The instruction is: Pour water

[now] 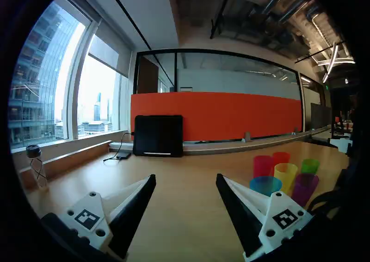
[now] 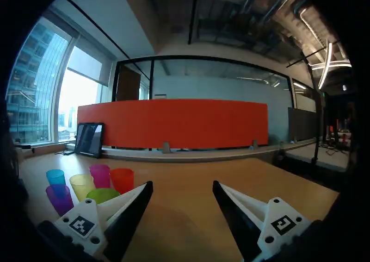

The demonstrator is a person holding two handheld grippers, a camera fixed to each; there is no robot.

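While L jaws gape, cups [image 1: 285, 174] at rt

left claw [image 1: 185, 177] | right claw [image 2: 181, 184] | white fingers [image 1: 252, 197], black inner pads [image 1: 134, 206] | square black-and-white tag [image 1: 87, 218], round holes [image 1: 100, 233] on each

Tablet [image 1: 158, 135] by orange divider [image 1: 217, 115]; window [image 1: 46, 95] at L
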